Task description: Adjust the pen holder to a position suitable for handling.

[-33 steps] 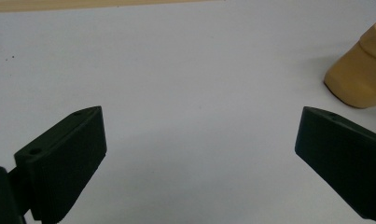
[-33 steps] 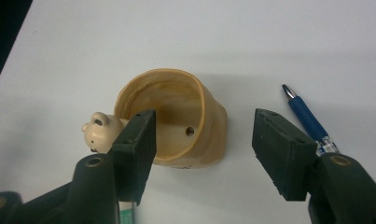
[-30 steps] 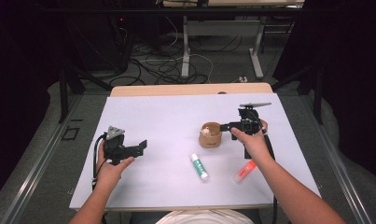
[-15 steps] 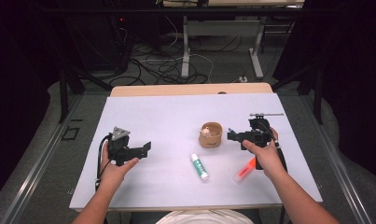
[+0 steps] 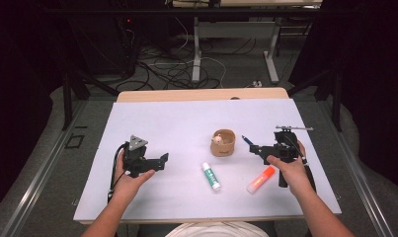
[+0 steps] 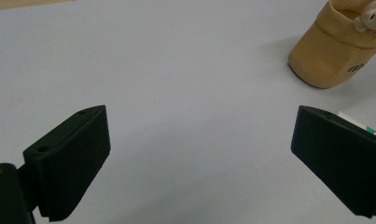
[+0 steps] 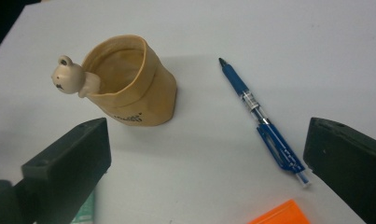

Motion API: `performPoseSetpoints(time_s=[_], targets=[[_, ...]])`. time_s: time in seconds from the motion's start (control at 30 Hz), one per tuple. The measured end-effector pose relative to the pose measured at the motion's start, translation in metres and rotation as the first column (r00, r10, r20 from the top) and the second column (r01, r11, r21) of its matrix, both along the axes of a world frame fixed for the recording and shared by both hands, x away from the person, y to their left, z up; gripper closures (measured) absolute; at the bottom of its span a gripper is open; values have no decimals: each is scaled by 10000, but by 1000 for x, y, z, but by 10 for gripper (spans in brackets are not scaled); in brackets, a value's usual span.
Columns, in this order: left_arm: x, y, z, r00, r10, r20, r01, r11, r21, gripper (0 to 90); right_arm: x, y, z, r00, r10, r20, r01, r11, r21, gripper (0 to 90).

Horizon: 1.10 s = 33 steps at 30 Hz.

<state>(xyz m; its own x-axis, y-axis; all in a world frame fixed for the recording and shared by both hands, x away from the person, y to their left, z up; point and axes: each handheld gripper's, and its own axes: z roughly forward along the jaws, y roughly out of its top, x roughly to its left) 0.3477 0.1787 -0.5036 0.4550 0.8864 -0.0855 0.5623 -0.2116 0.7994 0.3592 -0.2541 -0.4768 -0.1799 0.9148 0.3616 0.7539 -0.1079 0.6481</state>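
White mat (image 5: 186,123): both grippers' jaws apart, empty. Right gripper (image 5: 254,147) faces pen (image 7: 262,122) beside cup (image 7: 129,88), probably next pick; left gripper (image 5: 163,159) idles.

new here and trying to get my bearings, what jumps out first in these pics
A tan pen cup with a small bear figure on its rim stands mid-table. A blue pen lies just beside it, before the open right tool. An orange highlighter and a glue stick lie nearer the person.

The right tool (image 5: 258,148) has drawn back from the cup (image 5: 223,143); a blue pen (image 5: 247,140) apparently now lies beside it
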Motion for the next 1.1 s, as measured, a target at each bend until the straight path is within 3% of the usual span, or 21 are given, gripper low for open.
performPoseSetpoints(time_s=[0.17,0.23,0.47,0.57,0.87,1.1], targets=[[-1,1,1,9999,-98,-76,97,9999,-102,48,-1,-4,-4,9980,-386,-503,399,9989,252,72],[-1,0,1,10000,-48,-78,46,9998,-201,52,-1,-5,-6,9975,-450,-553,456,9989,93,83],[-4,-7,8,9999,-119,-46,119,9998,-149,91,-1,-14,-11,9968,-733,-312,718,9964,-457,141],[-4,-16,11,9998,-163,100,163,9999,24,140,2,-18,-13,9974,-680,-235,670,9969,-408,145],[-3,-58,18,9956,-880,323,878,9961,97,168,17,-23,-13,9990,-441,-8,440,9979,-466,157],[-3,-98,22,9842,-1755,247,1750,9844,193,195,37,-19,-9,9991,-84,414,120,9962,-868,172]])
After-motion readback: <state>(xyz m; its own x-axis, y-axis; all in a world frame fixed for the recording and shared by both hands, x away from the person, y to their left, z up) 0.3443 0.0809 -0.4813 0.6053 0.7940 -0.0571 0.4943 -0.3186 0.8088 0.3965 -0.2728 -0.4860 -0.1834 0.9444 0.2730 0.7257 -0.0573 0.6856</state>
